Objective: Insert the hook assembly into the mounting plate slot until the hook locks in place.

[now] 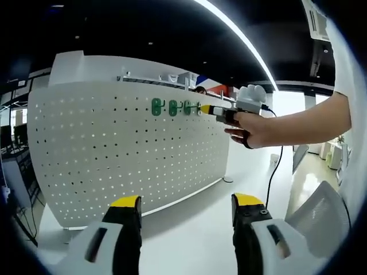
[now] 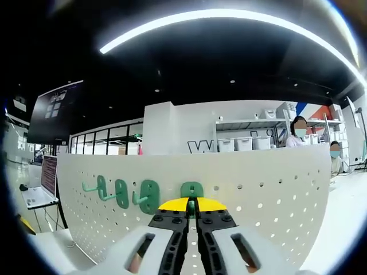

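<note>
The right gripper point(image 2: 192, 201) pinches a green hook point(image 2: 192, 189) against the pegboard point(image 2: 275, 189) (jaws nearly together); the left gripper point(image 1: 186, 200) hangs spread, empty.

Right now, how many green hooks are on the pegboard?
4: three green hooks in a row, a fourth at the right gripper tips. None visibly hidden.

An open-plan office or lab floor: long ceiling light strips point(image 2: 229, 17), glass-walled rooms point(image 2: 106, 143) at nine o'clock; storage shelves point(image 2: 252, 134) with white bins (people nearby) at two o'clock. A wall screen point(image 2: 54, 112) hangs at ten o'clock.
</note>
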Action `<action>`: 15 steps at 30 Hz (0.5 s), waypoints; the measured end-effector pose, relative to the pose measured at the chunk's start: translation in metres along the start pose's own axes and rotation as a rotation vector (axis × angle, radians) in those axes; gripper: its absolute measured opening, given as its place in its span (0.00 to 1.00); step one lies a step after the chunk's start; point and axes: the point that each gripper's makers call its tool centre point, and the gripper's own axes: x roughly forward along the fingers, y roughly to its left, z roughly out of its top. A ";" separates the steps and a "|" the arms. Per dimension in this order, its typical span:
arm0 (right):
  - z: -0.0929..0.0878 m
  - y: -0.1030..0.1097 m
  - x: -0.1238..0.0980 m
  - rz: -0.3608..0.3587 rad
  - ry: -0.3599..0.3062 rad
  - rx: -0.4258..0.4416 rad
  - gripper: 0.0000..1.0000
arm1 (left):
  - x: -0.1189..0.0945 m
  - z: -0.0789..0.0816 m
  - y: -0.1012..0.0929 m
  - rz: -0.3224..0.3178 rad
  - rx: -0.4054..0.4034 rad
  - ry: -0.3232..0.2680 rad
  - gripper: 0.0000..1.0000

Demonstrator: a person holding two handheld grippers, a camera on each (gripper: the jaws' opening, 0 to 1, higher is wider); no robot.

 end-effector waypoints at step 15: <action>-0.003 0.000 0.002 -0.099 0.023 0.009 0.02 | -0.001 -0.006 -0.002 0.000 -0.019 0.011 0.65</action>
